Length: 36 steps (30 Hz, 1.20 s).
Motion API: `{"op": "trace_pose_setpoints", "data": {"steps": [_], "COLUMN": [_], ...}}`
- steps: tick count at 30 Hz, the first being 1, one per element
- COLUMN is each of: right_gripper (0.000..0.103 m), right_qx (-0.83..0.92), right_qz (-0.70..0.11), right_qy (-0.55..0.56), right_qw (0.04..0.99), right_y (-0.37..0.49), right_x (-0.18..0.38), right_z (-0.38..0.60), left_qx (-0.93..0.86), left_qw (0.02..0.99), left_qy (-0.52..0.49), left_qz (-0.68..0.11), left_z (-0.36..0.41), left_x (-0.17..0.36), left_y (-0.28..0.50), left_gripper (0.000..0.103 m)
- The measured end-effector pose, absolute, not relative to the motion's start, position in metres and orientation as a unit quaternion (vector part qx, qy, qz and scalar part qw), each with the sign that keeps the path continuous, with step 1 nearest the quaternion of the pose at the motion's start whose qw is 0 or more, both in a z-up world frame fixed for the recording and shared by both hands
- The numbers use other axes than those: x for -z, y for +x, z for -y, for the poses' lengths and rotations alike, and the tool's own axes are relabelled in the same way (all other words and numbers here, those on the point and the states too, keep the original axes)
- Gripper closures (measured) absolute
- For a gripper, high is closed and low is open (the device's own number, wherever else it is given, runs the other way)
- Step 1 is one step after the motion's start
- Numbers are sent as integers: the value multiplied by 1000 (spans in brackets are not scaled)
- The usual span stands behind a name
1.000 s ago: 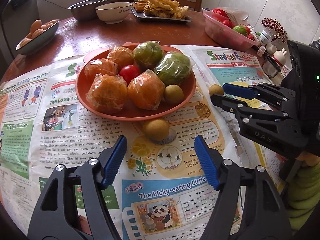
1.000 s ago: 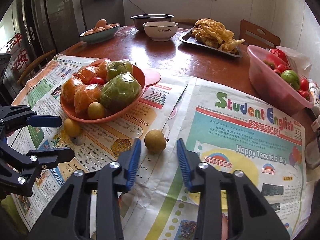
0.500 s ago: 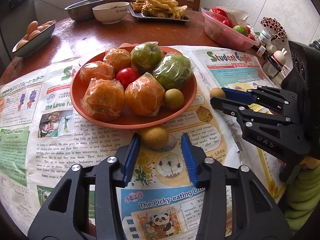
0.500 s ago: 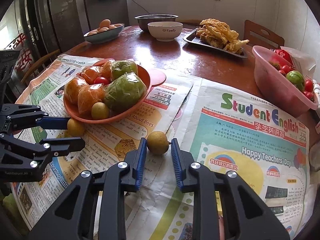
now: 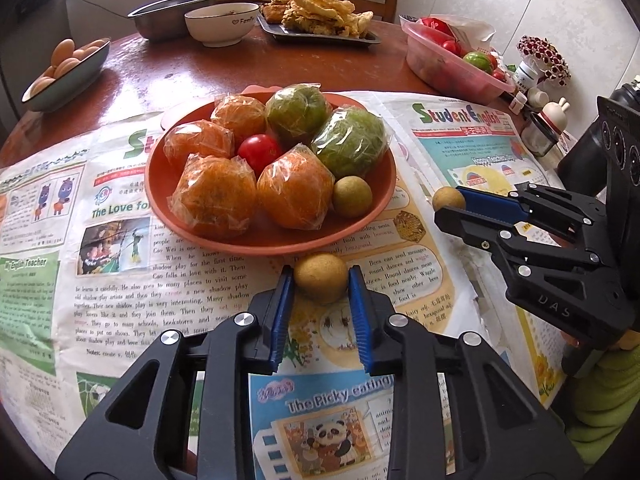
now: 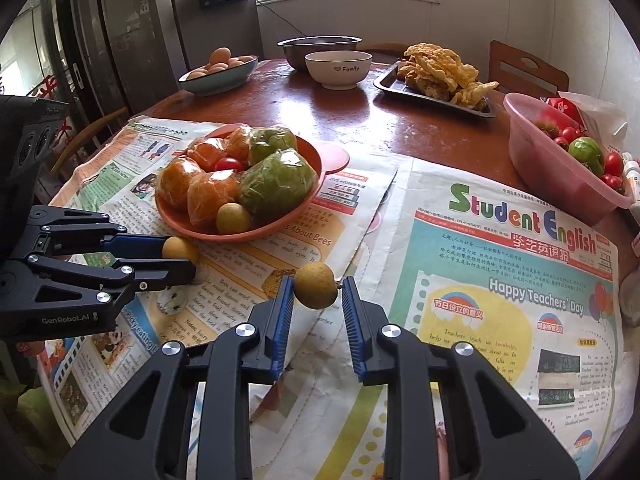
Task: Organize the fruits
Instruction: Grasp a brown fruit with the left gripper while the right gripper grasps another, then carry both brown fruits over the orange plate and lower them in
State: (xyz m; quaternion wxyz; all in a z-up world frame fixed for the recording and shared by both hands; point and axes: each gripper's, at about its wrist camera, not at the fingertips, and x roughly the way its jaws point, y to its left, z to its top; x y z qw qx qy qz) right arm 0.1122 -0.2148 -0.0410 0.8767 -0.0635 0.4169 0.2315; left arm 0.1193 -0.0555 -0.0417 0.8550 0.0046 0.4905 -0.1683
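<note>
Round brown table [image 5: 224, 76], most of its near side under spread newspapers [image 5: 120, 280]. On the papers sits an orange plate [image 5: 168, 200] w/ plastic-wrapped oranges [image 5: 216, 196], two wrapped green fruits [image 5: 348, 144], a red tomato [image 5: 259, 151] and one small tan fruit [image 5: 352, 197] at its near-right rim. Far side of the table: pink basin [image 6: 560, 176] of tomatoes, tray of fried food [image 6: 440, 76], white bowl [image 6: 338, 70], steel bowl [image 6: 318, 46], dish of eggs [image 6: 218, 74].

Left gripper [image 5: 320, 280] — jaws have just been closing, now clenched on a loose tan fruit [image 5: 320, 278] lying on the paper just in front of the plate, blue pads against both its sides. Right gripper [image 6: 316, 286] — clamped on a second tan fruit [image 6: 315, 285], off to the plate's right on the paper; in the left wrist view it shows side-on at right w/ the fruit at its tips.
</note>
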Motion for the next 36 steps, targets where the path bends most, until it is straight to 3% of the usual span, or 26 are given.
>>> {"op": "trace_pose_setpoints", "data": {"steps": [17, 36], "right_gripper": [79, 79], "right_qx": [-255, -258], "right_qz": [-394, -365], "right_qy": [-63, -64], "right_qw": [881, 892], "right_y": [91, 121], "right_x": [17, -20], "right_z": [187, 157], "left_qx": [151, 148], "left_qw": [871, 878], "left_qy": [-8, 13], "left_qz": [-468, -455], "left_z": [12, -9], "left_x": [13, -13], "left_y": [101, 151], "left_gripper": [83, 83]}}
